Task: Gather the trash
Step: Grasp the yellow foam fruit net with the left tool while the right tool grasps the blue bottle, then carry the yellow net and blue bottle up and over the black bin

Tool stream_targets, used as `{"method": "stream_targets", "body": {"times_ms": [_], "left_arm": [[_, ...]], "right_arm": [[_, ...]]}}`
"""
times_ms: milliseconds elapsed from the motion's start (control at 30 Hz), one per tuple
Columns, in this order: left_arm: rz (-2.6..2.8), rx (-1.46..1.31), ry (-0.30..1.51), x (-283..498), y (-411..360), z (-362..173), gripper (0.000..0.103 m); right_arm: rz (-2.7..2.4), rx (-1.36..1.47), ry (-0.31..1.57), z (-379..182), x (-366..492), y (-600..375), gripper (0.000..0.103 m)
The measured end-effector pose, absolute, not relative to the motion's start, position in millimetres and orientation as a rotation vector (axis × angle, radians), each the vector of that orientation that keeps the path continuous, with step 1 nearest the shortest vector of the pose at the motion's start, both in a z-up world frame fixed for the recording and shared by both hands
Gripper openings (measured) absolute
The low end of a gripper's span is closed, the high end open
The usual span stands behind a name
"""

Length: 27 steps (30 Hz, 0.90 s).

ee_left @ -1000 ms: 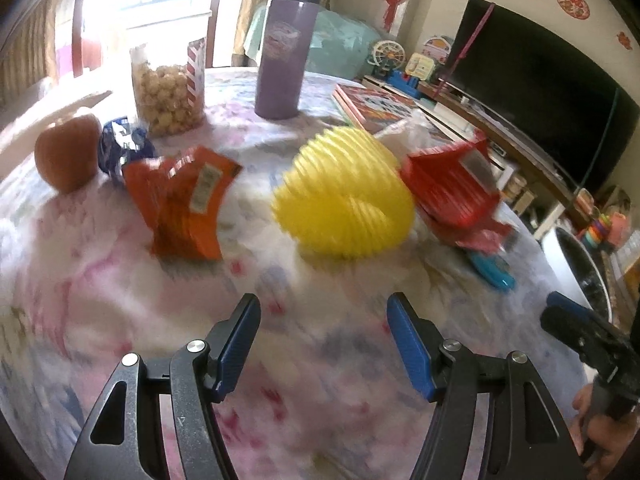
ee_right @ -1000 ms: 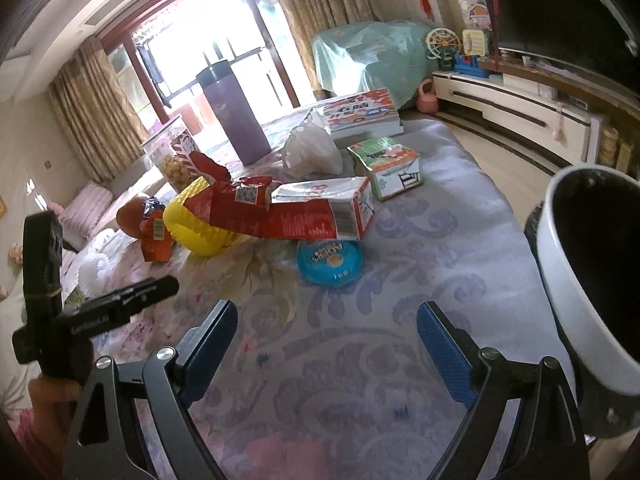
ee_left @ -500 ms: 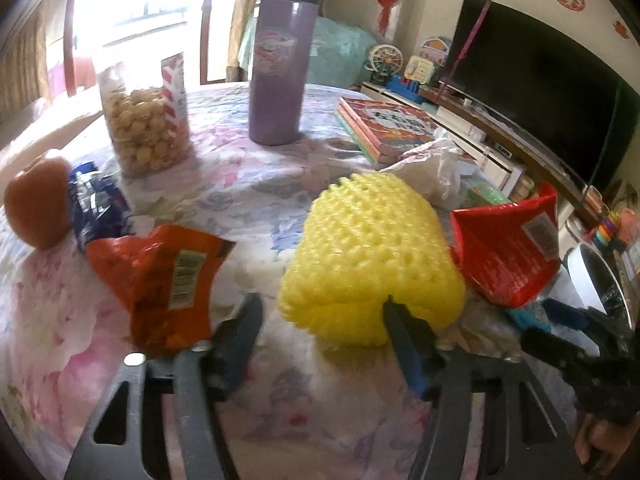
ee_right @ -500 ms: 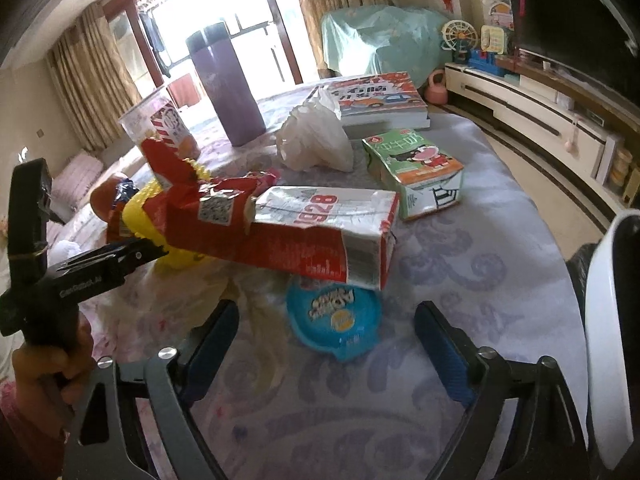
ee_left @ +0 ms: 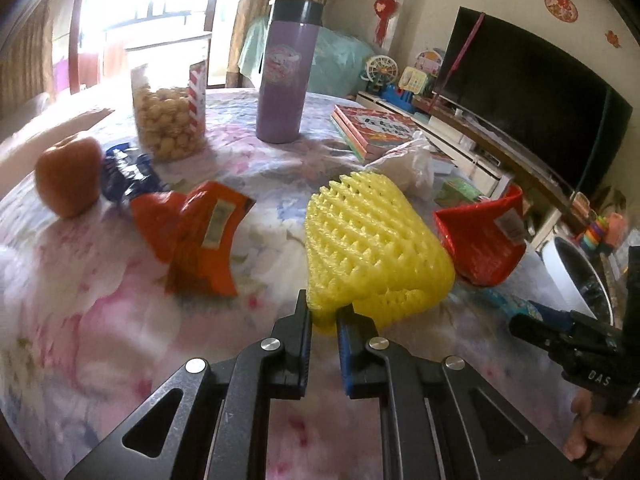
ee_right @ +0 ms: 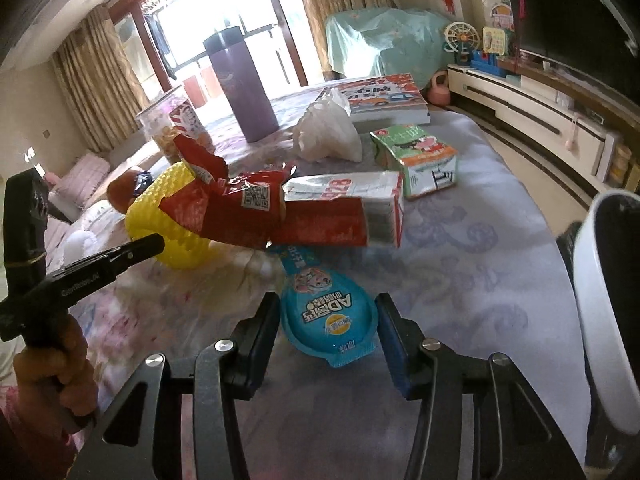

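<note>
Yellow foam net (ee_left: 372,236), lattice-ribbed, squashed

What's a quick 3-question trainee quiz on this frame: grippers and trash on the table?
1. True or false: the left gripper is pinching the yellow foam net.
2. What lies between the right gripper fingers? A) blue lid-shaped wrapper B) green carton C) purple bottle
3. Fill in: the white bin stands off the table's ____ edge in the right wrist view.

Key: 1 true. 2 A, the blue lid-shaped wrapper; the jaws have just been closing, and contact can't be confirmed. 3 right.
</note>
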<state>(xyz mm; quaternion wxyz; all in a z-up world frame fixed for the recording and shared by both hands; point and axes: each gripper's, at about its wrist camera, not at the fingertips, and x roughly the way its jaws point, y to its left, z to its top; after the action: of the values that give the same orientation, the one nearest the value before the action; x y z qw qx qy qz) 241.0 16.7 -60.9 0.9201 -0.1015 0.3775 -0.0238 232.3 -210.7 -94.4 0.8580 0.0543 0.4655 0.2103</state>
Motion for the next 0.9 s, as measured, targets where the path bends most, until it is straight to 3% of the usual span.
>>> {"method": "stream_targets", "body": {"times_ms": [467, 900], "left_arm": [[-0.109, -0.206, 0.762, 173.4, 1.7, -41.2, 0.010], [-0.237, -0.160, 0.735, 157.9, -50.7, -17.1, 0.010]], "right_arm": [[0.372, 0.203, 0.938, -75.6, 179.8, -258.3, 0.049], [0.291, 0.259, 0.890, -64.5, 150.9, -303.1, 0.049]]}}
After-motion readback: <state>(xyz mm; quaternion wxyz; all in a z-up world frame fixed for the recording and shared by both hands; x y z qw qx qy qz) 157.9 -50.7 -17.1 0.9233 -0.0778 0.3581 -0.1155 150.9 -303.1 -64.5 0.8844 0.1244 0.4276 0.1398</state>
